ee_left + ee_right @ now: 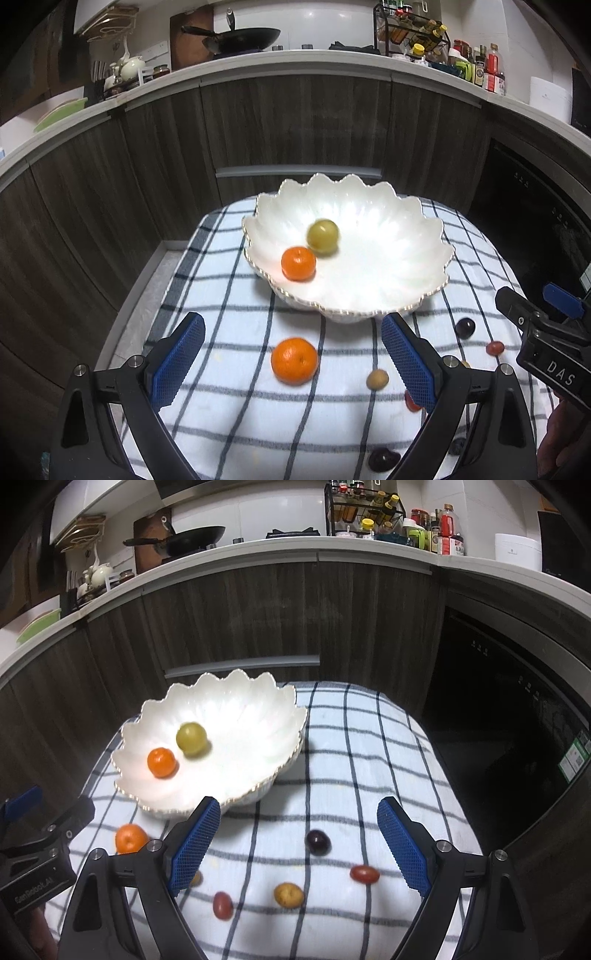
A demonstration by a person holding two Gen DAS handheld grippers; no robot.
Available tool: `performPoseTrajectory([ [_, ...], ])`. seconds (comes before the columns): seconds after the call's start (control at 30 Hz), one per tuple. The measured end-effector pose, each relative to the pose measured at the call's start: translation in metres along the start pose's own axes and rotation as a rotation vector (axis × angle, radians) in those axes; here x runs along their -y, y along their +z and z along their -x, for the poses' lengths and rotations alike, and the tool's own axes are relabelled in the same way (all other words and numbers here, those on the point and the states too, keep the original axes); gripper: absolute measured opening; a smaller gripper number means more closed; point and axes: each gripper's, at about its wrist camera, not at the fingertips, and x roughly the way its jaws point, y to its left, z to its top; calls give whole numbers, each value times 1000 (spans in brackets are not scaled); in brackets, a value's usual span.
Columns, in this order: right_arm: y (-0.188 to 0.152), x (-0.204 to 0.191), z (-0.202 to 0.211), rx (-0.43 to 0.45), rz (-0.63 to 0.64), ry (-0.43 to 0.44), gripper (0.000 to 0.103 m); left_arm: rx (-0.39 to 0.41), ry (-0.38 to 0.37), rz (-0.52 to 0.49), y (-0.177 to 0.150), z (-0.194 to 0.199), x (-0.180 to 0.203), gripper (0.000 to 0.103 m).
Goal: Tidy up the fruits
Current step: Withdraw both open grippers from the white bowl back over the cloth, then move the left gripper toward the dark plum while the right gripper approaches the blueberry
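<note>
A white scalloped bowl (pixel 406 258) (pixel 251 716) stands on the checked cloth and holds a mandarin (pixel 298 263) (pixel 161 762) and a green fruit (pixel 323 235) (pixel 191 738). A second mandarin (pixel 294 360) (pixel 130 838) lies on the cloth in front of the bowl, between the fingers of my open left gripper (pixel 291 360) but untouched. My right gripper (pixel 297 843) is open and empty above a dark grape (pixel 317 842) (pixel 464 327), a red grape tomato (pixel 364 874) (pixel 495 348), a yellowish fruit (pixel 288 894) (pixel 377 379) and another red fruit (pixel 222 905).
The blue-and-white checked cloth (pixel 236 413) (pixel 369 738) covers a small table that stands before dark wood cabinets (pixel 295 122). A dark oven front (pixel 498 720) is to the right. A dark plum-coloured fruit (pixel 382 459) lies at the cloth's near edge. The counter behind carries a wok (pixel 236 37) and bottles.
</note>
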Motion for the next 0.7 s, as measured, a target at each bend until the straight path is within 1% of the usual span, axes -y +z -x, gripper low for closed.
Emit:
performPoseTrajectory([
  [0.27,-26,3,10,-11,8,-2,88,-16,-20,-26,-28,8,4,97],
  [0.7,-54,8,18,-45,18,-4,88,-12,-66,-63,-54,15,14,97],
])
